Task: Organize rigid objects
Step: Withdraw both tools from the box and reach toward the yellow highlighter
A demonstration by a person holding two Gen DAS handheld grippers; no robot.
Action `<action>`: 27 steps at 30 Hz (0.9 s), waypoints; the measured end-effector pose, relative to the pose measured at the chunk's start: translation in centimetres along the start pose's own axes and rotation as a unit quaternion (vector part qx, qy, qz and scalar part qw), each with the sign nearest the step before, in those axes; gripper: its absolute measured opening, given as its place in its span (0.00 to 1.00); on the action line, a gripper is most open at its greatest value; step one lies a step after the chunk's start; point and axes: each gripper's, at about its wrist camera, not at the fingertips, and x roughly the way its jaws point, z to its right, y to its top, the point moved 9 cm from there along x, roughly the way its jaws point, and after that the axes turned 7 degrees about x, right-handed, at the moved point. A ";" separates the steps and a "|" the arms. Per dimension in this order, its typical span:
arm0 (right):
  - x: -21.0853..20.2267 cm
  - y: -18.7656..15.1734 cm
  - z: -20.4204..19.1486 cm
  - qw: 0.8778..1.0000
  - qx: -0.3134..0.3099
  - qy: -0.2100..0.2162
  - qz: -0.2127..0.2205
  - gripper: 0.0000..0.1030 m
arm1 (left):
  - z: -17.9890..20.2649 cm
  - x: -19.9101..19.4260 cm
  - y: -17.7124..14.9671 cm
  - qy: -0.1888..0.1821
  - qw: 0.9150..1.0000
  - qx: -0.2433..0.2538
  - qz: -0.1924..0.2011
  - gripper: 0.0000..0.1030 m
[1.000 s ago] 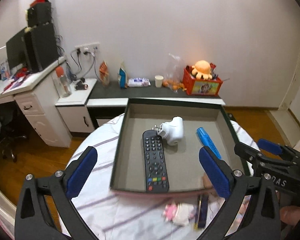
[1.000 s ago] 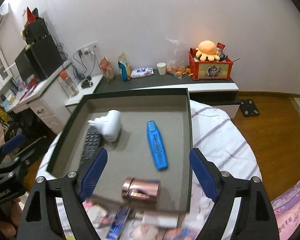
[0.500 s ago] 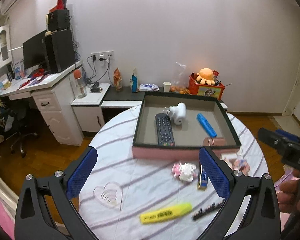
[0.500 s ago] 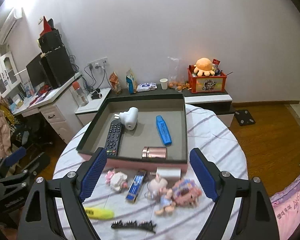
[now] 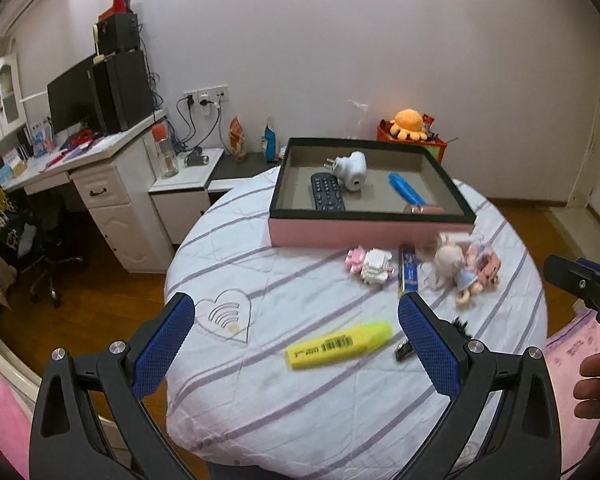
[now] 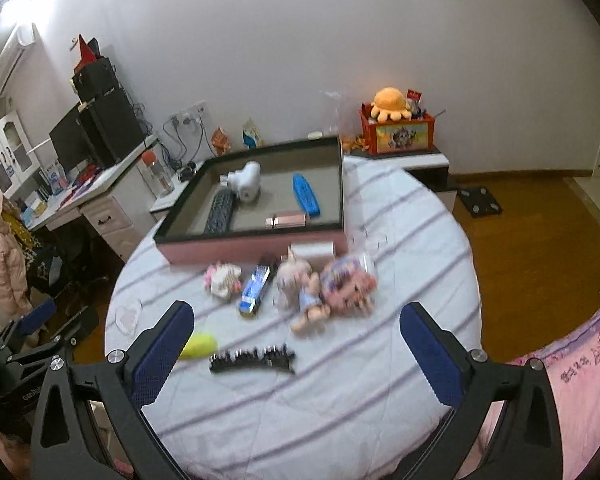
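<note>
Left tongs wide apart, nothing between them, hovering over the near edge of the round surface with its striped cloth. Right tongs also wide apart and empty, above the near side.

Pink box sits at the far side of the surface; inside it: remote on the left, white plug adapter just beside the remote's far end, blue marker to the right, rose-gold tube near the box's near wall.

On the cloth outside the box: yellow highlighter nearest the left tongs, black hair clip just right of it, small blocky pink-white toy, blue bar-shaped packet, dolls bunched to the right. Clear heart-shaped piece lies on the left.
</note>
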 end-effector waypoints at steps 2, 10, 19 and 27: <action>0.1 -0.6 0.3 1.000 0.002 -0.001 -0.007 1.00 | 0.4 0.0 -0.5 -0.009 1.000 -0.001 -0.005 1.00; 0.2 -1.3 0.0 1.000 -0.006 -0.001 -0.014 1.00 | 1.0 0.5 -1.7 -0.016 1.000 0.000 -0.021 1.00; 1.3 -2.0 -0.1 0.999 -0.017 -0.007 -0.033 1.00 | 1.3 2.8 -3.5 -0.039 0.998 0.001 -0.056 1.00; 4.1 -4.4 0.1 0.996 -0.041 -0.014 -0.083 1.00 | 1.8 6.7 -5.9 -0.049 0.993 0.019 -0.104 1.00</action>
